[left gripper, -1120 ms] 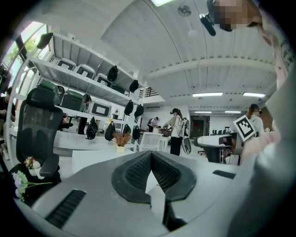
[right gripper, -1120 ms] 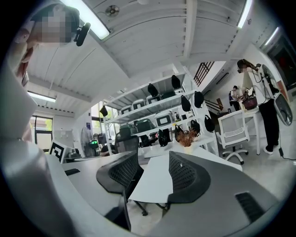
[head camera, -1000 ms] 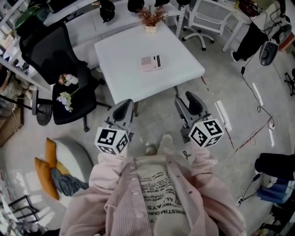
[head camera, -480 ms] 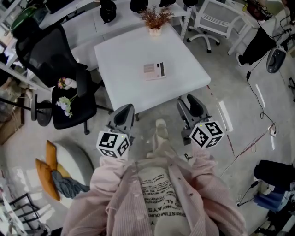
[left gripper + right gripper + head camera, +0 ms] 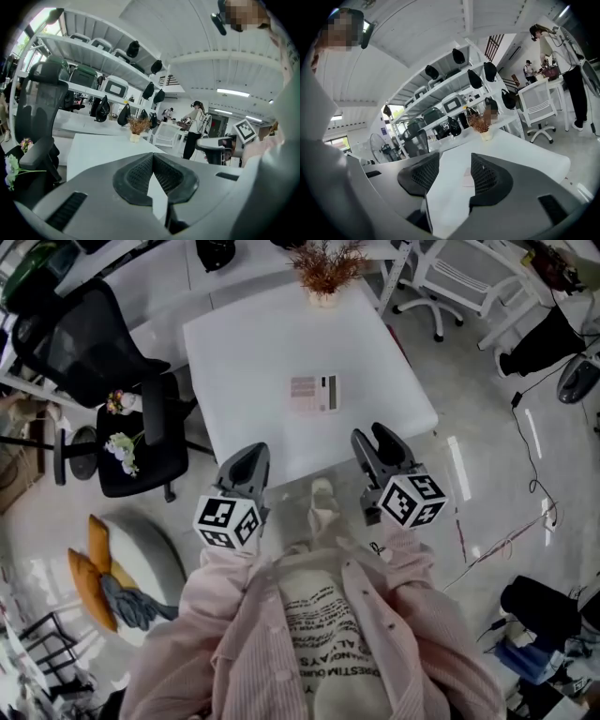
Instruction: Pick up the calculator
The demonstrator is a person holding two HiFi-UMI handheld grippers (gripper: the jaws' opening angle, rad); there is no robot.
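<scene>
Hovering short of the table (image 5: 248,348) with left gripper (image 5: 247,465) pinched closed, right gripper (image 5: 382,448) spread, both empty. Farther, lying flat at mid-table: calculator (image 5: 314,393). Probably light, stiff, slick and thin; best pinched across its 2 long edges.

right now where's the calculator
In the head view the calculator lies flat on the table, slightly right of its centre, between the plant at the far edge and the right gripper, touching neither.

One calculator (image 5: 314,393), one table (image 5: 234,352), one potted plant (image 5: 325,268) — and two grippers, left (image 5: 250,461) and right (image 5: 376,442).
</scene>
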